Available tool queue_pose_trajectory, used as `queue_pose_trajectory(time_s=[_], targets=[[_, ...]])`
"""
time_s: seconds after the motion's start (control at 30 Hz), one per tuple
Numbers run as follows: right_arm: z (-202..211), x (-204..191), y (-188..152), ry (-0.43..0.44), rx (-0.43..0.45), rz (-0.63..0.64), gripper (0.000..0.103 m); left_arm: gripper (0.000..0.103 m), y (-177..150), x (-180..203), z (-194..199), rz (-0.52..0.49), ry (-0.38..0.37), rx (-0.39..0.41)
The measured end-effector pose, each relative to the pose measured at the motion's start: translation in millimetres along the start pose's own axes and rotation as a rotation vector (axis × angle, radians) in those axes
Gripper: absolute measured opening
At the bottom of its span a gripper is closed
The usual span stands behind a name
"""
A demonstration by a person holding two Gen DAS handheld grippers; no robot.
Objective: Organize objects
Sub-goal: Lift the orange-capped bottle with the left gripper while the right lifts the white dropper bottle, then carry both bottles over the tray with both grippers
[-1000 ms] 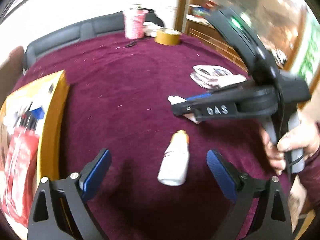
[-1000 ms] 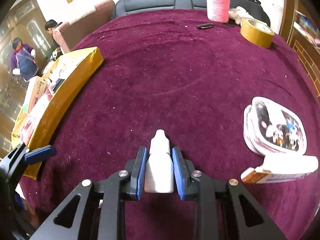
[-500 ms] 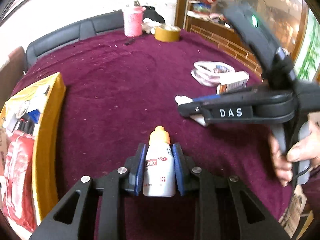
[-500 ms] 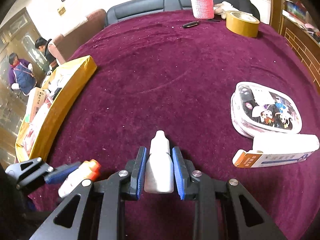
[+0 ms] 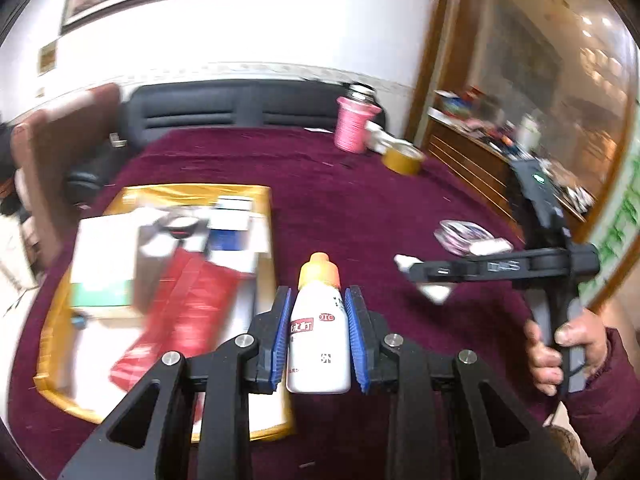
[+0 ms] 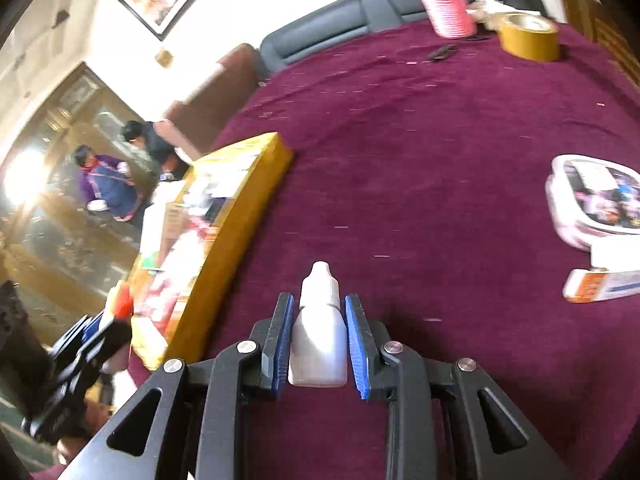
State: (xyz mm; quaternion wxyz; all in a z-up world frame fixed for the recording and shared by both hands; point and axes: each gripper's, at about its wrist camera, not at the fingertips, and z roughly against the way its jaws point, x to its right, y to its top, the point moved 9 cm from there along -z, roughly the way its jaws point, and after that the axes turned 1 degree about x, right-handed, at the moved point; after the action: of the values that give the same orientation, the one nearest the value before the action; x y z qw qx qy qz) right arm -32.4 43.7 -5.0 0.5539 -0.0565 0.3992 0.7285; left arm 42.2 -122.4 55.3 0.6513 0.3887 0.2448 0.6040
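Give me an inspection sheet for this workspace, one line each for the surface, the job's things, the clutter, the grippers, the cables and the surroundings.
Surface: maroon cloth covers the table, flecked with lint.
Job's things: orange-capped bottle and white dropper bottle, each held in a gripper; gold tray already holds boxes and packets; round printed tin and a carton lie on the cloth.
Clutter: pink spool, tape roll, small dark item at the far edge.
Grippers: left gripper shut on its bottle; right gripper shut on the dropper.
Cables: nothing seen.
Surroundings: dark sofa, framed picture, wooden cabinet, two people beyond the table.
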Motion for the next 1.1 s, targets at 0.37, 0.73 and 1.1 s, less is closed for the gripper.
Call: queue_pose_trajectory(time_s=[0.37, 0.73, 1.1], targets=[[-54, -121, -17, 0.237, -0.090, 0.046, 0.029, 0.026, -24, -135, 35, 0.156, 0.255, 0.020], [-82, -153, -40, 0.230, -0.146, 0.083, 0.029, 0.026, -42, -153, 10, 0.169, 0.288, -0.046], [-110, -178, -39, 0.058, -0.136, 0.227, 0.029, 0.026, -59, -165, -1, 0.180, 0.333, -0.060]])
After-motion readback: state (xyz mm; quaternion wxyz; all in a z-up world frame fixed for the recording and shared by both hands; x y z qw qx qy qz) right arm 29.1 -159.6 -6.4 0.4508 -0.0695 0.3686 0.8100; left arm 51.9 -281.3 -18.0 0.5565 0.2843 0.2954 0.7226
